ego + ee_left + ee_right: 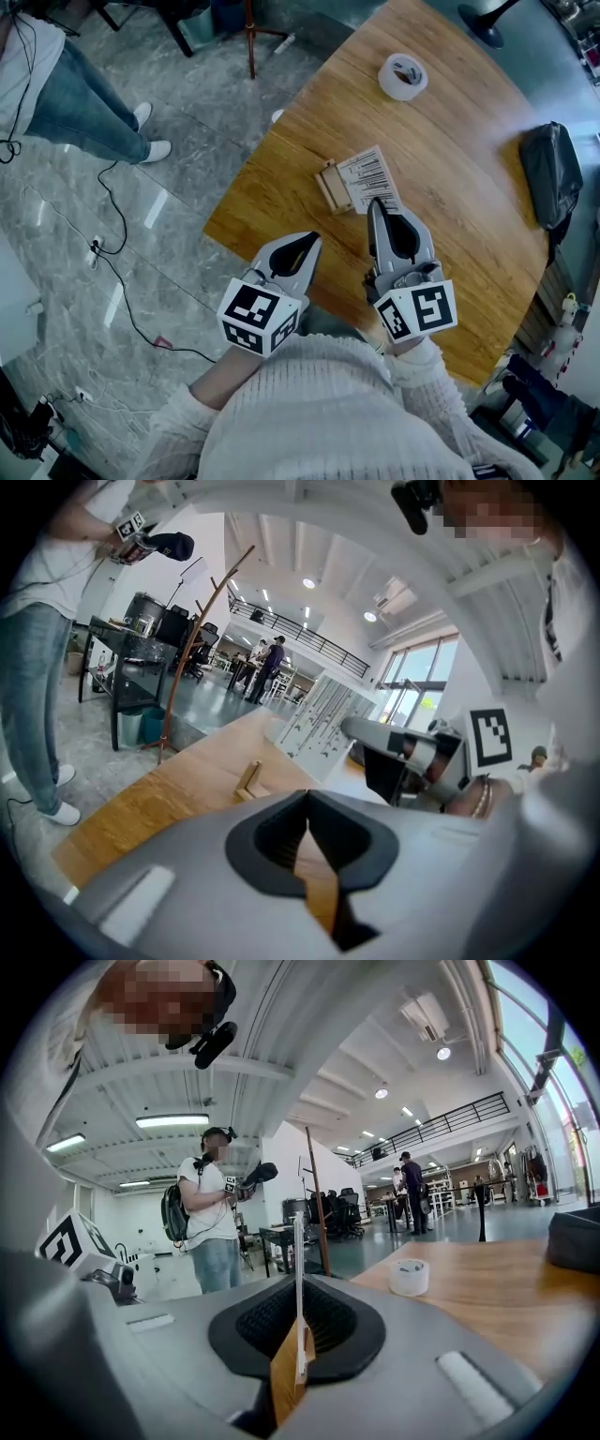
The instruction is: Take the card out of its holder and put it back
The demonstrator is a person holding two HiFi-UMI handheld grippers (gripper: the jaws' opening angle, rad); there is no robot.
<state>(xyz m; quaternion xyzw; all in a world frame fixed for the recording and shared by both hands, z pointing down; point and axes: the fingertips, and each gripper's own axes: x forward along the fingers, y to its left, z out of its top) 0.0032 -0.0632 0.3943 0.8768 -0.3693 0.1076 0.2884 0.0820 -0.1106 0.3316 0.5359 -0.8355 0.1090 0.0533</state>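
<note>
At centre frame of the head view, your right gripper (375,208) is closed on the lower edge of the card (367,173). Its own view shows the card edge-on, a thin white line pinched upright between the pads. The card sits just right of the holder (328,187) and appears to be out of the slot (whether its left edge touches the wood cannot be told from above). The step in hand is probably the return. Gripping the lower edge leaves the side facing the holder free to lead into the slot, which is probably why you hold it so.

Your left gripper (311,242), lower left of centre, has its jaws together on nothing. It hangs near the holder without touching it, well placed to steady that small block if the card drags it.

Edges and room: the edge of the table (450,272) runs diagonally from upper centre to lower left, and the holder stands near it. A push toward the left of the frame could therefore carry the block toward the drop. Toward the upper right the wood is bare as far as the tape (403,76) at the top and the bag (551,173) at the right margin. Both are well apart from the card, and neither crowds your path. A person (66,89) stands on the floor at upper left, clear of the table.
</note>
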